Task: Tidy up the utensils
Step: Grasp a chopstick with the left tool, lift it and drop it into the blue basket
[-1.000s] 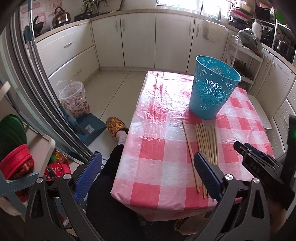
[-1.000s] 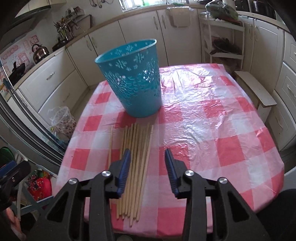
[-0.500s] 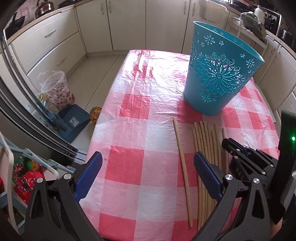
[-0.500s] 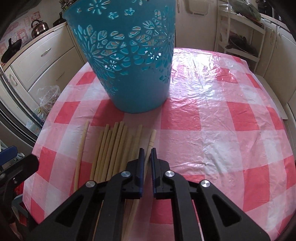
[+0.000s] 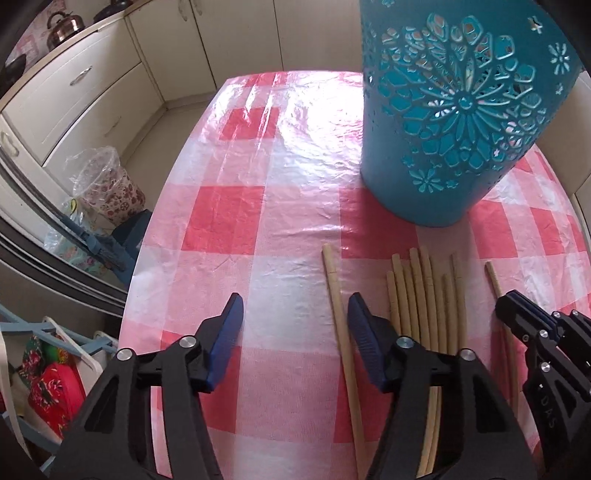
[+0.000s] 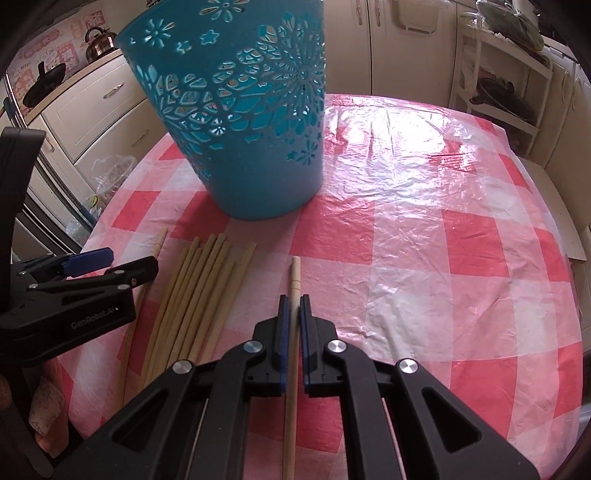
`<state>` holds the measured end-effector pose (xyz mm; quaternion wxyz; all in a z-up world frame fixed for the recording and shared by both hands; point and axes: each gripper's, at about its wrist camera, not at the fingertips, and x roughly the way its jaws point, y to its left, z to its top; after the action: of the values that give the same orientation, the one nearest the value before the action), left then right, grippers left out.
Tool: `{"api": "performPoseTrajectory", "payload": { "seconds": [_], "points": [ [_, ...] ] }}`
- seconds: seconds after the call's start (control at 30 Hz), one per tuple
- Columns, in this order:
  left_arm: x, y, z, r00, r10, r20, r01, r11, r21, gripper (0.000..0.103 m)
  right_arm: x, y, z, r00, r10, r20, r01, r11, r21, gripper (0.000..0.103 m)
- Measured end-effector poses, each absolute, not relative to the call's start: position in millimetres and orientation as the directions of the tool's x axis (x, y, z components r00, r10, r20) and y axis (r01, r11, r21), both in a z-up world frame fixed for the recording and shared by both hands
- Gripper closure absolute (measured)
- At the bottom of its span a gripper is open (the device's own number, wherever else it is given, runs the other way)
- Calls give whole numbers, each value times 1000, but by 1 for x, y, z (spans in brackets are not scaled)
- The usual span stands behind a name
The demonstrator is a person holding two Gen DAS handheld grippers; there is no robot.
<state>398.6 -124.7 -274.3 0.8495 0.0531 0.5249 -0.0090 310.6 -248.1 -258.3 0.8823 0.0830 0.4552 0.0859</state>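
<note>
A teal cut-out basket [image 5: 443,110] [image 6: 240,110] stands on the pink checked tablecloth [image 5: 258,206]. In front of it lies a bundle of wooden chopsticks [image 5: 424,295] [image 6: 207,280]. One lone chopstick [image 5: 334,295] lies left of the bundle, between the closing jaws of my left gripper [image 5: 295,301], close to the right finger; the pads are not touching it. My right gripper [image 6: 294,300] is shut on the rightmost chopstick [image 6: 295,269], which lies on the cloth. Each gripper shows in the other's view: the right gripper [image 5: 517,314] and the left gripper [image 6: 122,262].
The table's left edge [image 5: 147,258] drops to the floor, where a bag-lined floral bin [image 5: 107,184] stands. Cream cabinets [image 5: 74,96] run along the back, with a kettle [image 5: 66,26] on the counter. A white shelf rack [image 6: 509,85] stands at the far right.
My left gripper came forward and down over the table to straddle the lone chopstick, and its jaws narrowed. My right gripper sank and closed on the rightmost chopstick.
</note>
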Motion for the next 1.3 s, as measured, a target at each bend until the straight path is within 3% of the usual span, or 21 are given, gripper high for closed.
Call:
{"api": "performPoseTrajectory", "payload": {
  "seconds": [0.03, 0.1, 0.13, 0.27, 0.37, 0.47, 0.63, 0.83, 0.97, 1.3],
  "points": [
    [396, -129, -273, 452, 12, -892, 97, 993, 62, 75, 310, -247, -259, 570, 231, -789, -77, 971, 228, 97],
    [394, -137, -271, 443, -19, -896, 138, 989, 47, 96, 312, -253, -257, 566, 240, -788, -78, 968, 239, 97],
    [392, -141, -269, 437, -24, -899, 149, 988, 46, 98, 312, -255, -257, 564, 247, -788, -77, 966, 248, 97],
    [384, -126, -249, 437, -90, -895, 141, 990, -31, 98, 313, -265, -257, 563, 266, -783, -74, 959, 273, 97],
    [371, -102, -200, 505, -183, -843, 122, 983, -140, 98, 312, -267, -256, 563, 279, -778, -70, 954, 291, 95],
    [367, -89, -130, 626, -269, -732, 154, 963, -223, 98, 311, -271, -254, 562, 297, -772, -73, 947, 312, 90],
    [379, -111, -37, 792, -334, -511, 245, 941, -235, 98, 308, -264, -252, 573, 294, -765, -87, 950, 300, 82],
    [425, -158, -13, 926, -233, -297, 191, 968, -165, 98, 307, -265, -250, 580, 302, -756, -83, 946, 315, 82],
    [461, -177, -35, 944, -159, -289, 113, 979, -169, 98, 309, -261, -252, 584, 301, -754, -91, 947, 307, 82],
    [479, -187, -123, 875, -97, -473, 94, 995, -30, 94, 311, -265, -252, 580, 322, -749, -100, 940, 327, 82]
  ]
}}
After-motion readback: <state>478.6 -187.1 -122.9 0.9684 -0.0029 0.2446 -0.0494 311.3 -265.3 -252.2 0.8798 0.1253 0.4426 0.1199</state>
